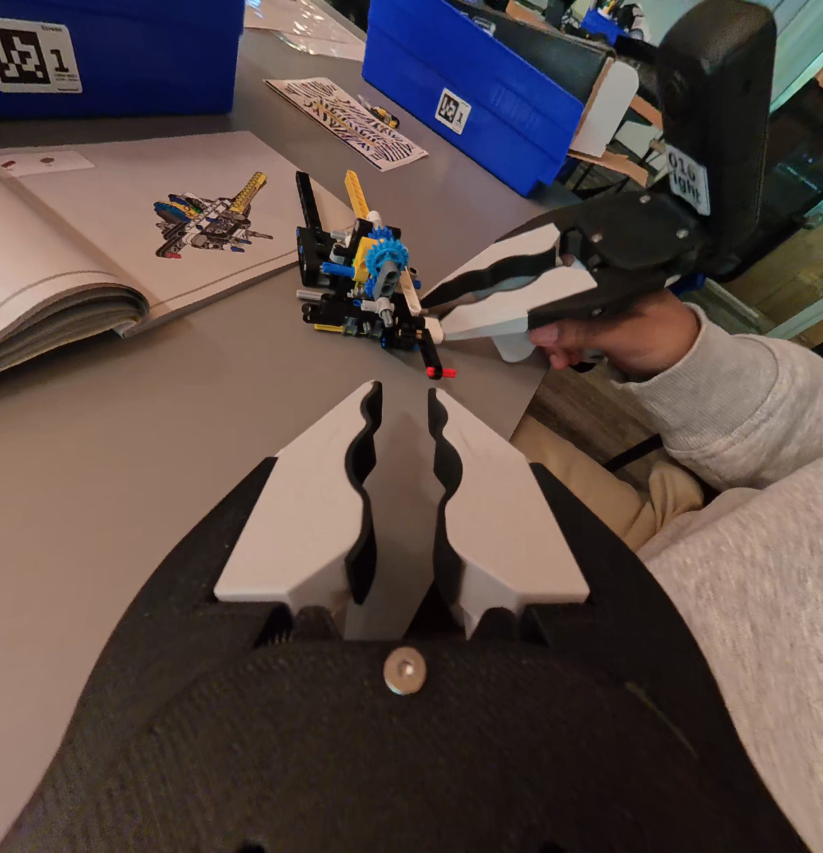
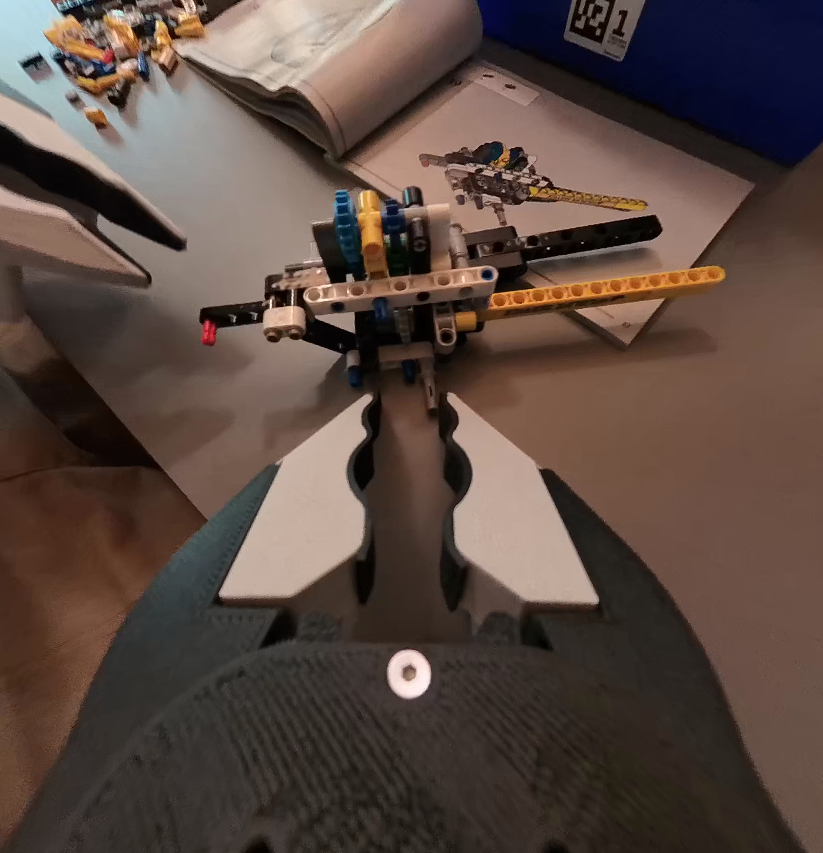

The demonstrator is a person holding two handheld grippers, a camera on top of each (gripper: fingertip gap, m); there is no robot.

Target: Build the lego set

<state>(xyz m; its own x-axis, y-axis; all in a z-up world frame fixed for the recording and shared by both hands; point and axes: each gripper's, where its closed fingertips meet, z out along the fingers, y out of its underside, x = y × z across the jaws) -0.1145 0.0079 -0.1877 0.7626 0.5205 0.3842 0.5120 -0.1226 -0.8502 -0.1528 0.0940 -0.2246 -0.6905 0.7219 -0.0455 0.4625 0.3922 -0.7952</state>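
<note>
A: Where's the lego model (image 2: 400, 286)?
B: On the counter (image 2: 631, 461), beside the open manual (image 2: 562, 152). Both the right gripper (image 2: 409, 401) and left gripper (image 1: 404, 385) have fingers apart, empty.
A: Next?
B: Probably fetching a loose piece (image 2: 109, 51) for mid-build fitting.

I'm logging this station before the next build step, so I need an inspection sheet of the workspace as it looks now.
Surface: grey table, edge near the person.
Job's things: partly built lego model with yellow beam, resting partly on the open instruction booklet; loose lego pieces piled far off.
Clutter: sticker sheet; blue bins.
Grippers: left hand-held gripper open, empty, short of the model; right hand-held gripper open, tips at the model's near side.
Cables: nothing seen.
Surroundings: person's grey sleeve; other desks behind.
</note>
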